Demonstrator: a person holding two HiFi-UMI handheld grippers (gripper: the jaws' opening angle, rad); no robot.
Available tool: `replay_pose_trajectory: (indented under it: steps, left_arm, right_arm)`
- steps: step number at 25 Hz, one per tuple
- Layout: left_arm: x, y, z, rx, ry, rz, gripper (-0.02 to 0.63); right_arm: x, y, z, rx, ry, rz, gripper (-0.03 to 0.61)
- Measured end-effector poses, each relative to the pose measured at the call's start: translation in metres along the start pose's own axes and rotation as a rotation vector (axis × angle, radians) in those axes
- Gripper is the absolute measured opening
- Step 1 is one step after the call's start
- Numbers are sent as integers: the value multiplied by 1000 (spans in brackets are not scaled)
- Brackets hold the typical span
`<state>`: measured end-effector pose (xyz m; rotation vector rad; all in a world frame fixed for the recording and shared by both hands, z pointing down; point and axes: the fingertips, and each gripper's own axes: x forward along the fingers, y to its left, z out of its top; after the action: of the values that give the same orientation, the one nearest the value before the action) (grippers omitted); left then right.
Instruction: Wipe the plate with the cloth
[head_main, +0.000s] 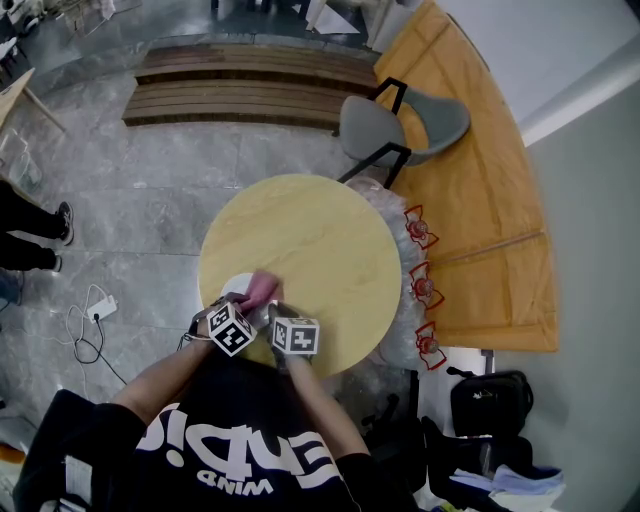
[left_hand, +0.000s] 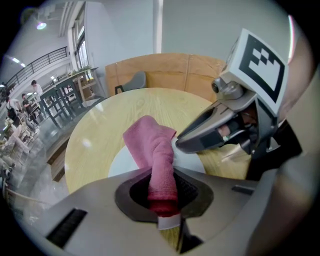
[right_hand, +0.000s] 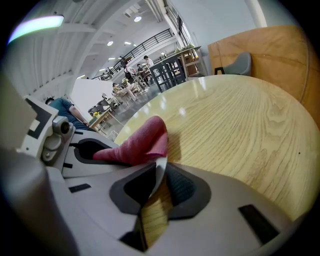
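Left gripper (left_hand: 163, 199) clamped on limp pink microfibre cloth (left_hand: 152, 145) | right gripper (right_hand: 158, 186) pinching round white plate (left_hand: 121, 162) rim | plate likely stiff, slick, breakable: steady by edge

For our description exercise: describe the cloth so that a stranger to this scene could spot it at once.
Find the round wooden table; at its near edge, by the person, is a white plate. Rising over that plate, pinched in the left gripper, is the cloth: pink and soft, the only coloured, crumpled thing there.
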<state>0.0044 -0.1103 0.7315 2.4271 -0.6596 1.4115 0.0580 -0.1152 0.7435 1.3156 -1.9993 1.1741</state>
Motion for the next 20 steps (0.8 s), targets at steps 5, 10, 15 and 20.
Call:
replay_pose_trajectory:
  steps: [5,10,15,20]
  left_arm:
    - [-8,25,-11,-121,-2,44,52]
    - [-14,37,-18,-159,-2,62,52]
    - [-17,39,-20,-146,1,61,52]
    - [-22,46,-25,-138,-6,74,52]
  right_arm:
    - [0,1,0,3,-1,-2,78]
    - [0,1,-1,0,-2,-5,78]
    - [-1,1,-1,-5,-4,-6,78]
    - [0,2,-2,-3,-10,-5,78]
